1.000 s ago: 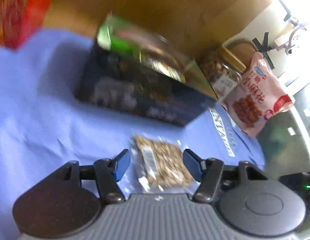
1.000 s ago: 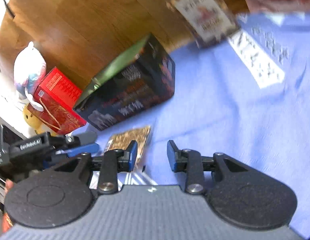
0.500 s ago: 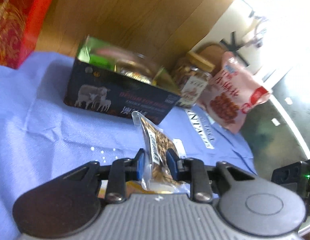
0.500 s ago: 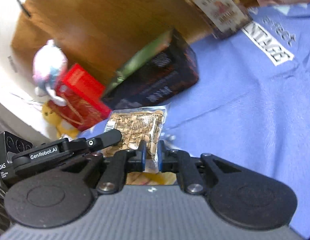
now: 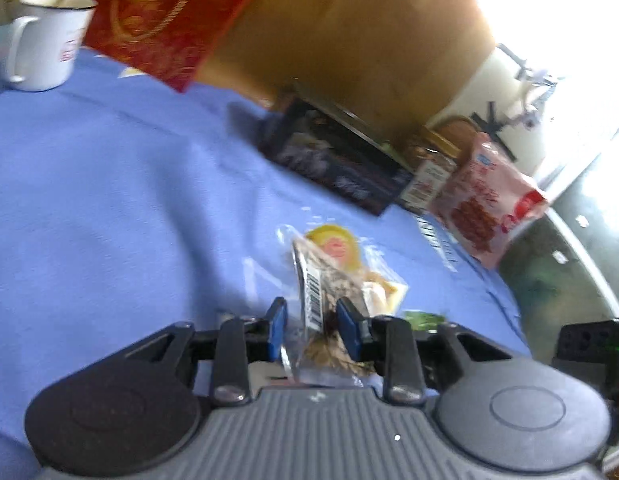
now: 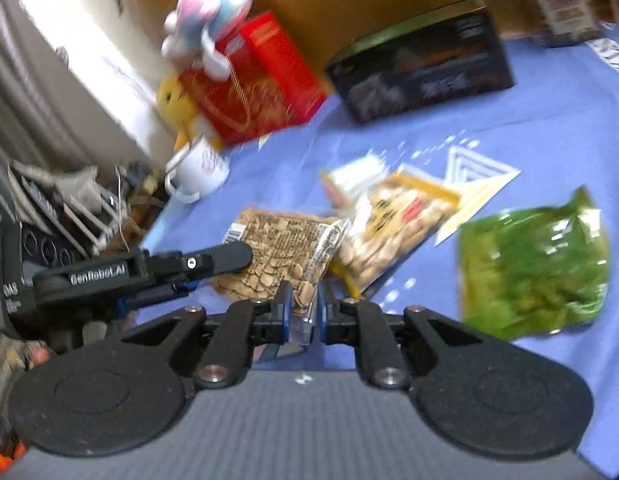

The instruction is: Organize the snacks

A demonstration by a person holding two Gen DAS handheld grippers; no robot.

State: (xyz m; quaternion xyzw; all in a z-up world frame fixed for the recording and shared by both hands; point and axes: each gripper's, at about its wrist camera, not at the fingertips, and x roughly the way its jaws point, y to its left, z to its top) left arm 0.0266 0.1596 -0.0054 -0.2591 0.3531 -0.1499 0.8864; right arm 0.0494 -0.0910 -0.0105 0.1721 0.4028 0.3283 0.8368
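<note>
A clear packet of brown nuts [image 5: 317, 300] [image 6: 281, 240] stands on edge between the blue pads of my left gripper [image 5: 312, 330]. The jaws are opening, and a gap shows at the left pad. One corner of the same packet sits between the pads of my right gripper [image 6: 303, 314], whose jaws are also opening and hold it loosely. In the right wrist view the left gripper's finger [image 6: 213, 258] lies along the packet's left side. Just beyond lies a yellow snack packet [image 5: 337, 248] [image 6: 397, 216], with a green packet [image 6: 533, 268] to its right.
On the blue cloth [image 5: 109, 200] stand a black box [image 5: 337, 164] [image 6: 425, 72], a red box [image 5: 169, 12] [image 6: 261, 80] and a white mug [image 5: 45, 40] [image 6: 197, 168]. A nut jar [image 5: 425, 176] and a pink bag [image 5: 489, 200] stand further right. A plush toy [image 6: 209, 12] sits on the red box.
Both grippers closed on the nut packet, lifted it and carried it sideways away from the black box to the yellow and green packets. Their jaws have now widened around it.
</note>
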